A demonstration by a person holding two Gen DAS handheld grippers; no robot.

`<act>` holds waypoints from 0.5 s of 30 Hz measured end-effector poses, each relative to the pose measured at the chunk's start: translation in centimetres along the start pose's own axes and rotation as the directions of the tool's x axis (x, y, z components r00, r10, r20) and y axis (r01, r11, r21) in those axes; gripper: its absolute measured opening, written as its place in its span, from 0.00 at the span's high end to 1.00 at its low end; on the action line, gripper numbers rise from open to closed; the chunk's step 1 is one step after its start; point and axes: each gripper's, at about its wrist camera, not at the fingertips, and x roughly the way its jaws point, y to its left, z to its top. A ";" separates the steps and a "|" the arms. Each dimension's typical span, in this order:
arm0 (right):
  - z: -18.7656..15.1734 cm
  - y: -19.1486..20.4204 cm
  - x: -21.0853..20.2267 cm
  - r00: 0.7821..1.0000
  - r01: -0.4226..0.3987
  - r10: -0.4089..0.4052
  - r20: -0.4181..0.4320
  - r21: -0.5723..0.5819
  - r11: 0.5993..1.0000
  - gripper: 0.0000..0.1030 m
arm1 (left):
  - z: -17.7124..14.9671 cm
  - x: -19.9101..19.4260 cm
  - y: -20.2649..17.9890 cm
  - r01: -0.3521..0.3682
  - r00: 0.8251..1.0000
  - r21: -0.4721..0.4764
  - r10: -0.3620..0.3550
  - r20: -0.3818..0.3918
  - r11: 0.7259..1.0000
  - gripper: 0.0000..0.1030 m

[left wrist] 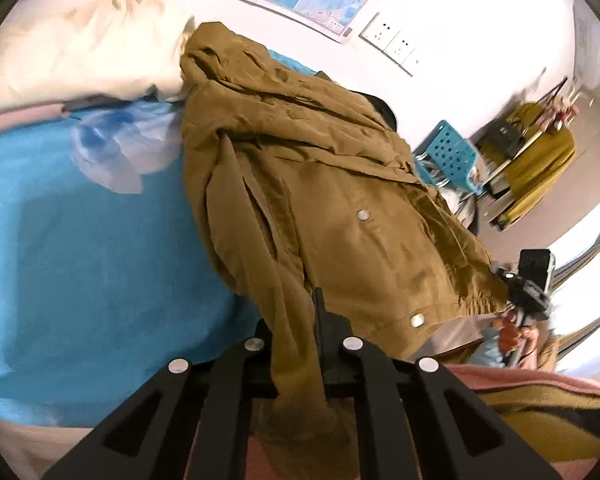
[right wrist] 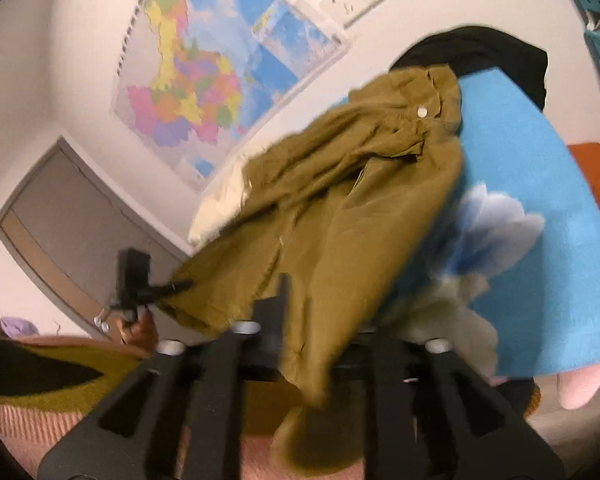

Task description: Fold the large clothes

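L wrist view: the left gripper had its jaws pinched on a strip of the olive-brown jacket, fabric running down betw. the two black fingers and bunching below. Rest of the jacket lay spread over a blue sheet w/ a white cloud print, snap buttons showing on its front. A cream pillow sat at the far end, touching the jacket's upper edge. At the jacket's hem on the right side, the right gripper gripped the elastic corner. A teal perforated chair stood beyond by the wall.

R wrist view: the right gripper had its jaws closed on the jacket, cloth draped over the fingers and hanging down, blurred. The left gripper clamped the hem corner opposite. A wall map hung behind; blue sheet lay to the right, black garment past it.
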 end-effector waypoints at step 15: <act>-0.7 1.2 -0.1 0.997 -0.015 0.013 0.072 0.035 0.999 0.95 | -1.6 0.8 1.3 0.056 0.998 -0.071 -0.058 -0.021 0.996 0.96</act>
